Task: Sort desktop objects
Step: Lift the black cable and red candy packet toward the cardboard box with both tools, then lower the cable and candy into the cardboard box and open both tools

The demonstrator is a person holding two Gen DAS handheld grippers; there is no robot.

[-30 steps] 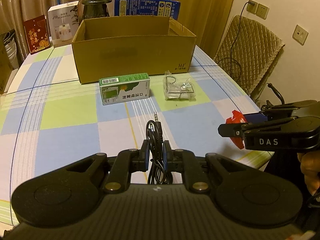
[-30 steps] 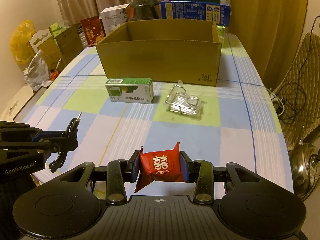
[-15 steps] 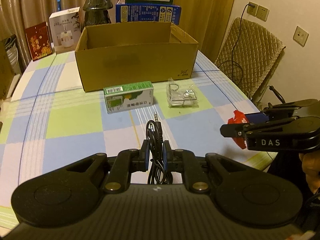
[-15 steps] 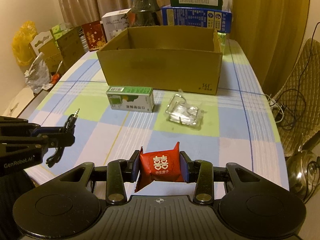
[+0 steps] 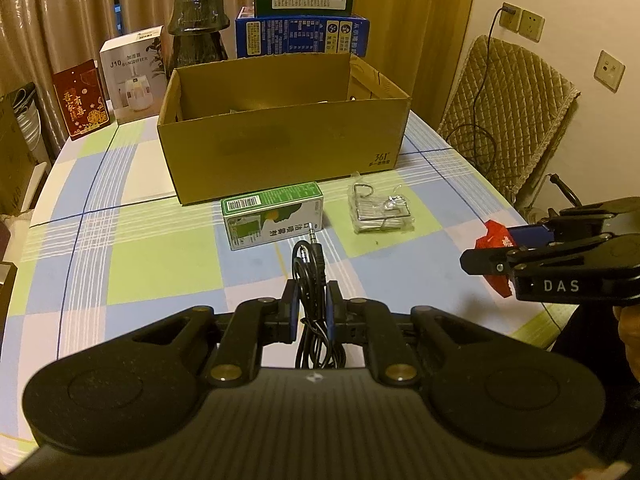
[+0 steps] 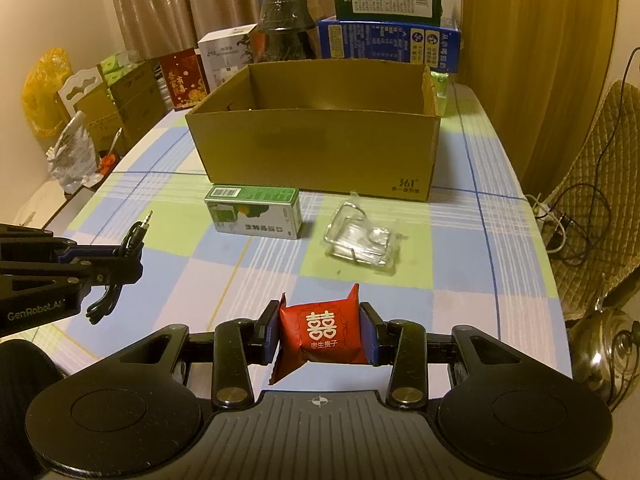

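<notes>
We've got the left hand-held gripper [image 5: 311, 307] clamped on the cable [image 5: 310, 280], right hand-held gripper [image 6: 320, 334] clamped on the red packet [image 6: 322, 332], both above the tabletop [image 5: 160, 264], short of the box [image 5: 280, 152].

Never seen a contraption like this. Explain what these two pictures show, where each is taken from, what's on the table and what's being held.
A person holds two handheld grippers, each carrying a camera that looks along its two fingers.

Left camera: the left gripper is shut on a coiled black audio cable.

Right camera: the right gripper is shut on a red snack packet.

On the checked tablecloth lie a green and white carton and a clear bag of wire hooks, both just in front of an open cardboard box. More boxes stand behind it.
</notes>
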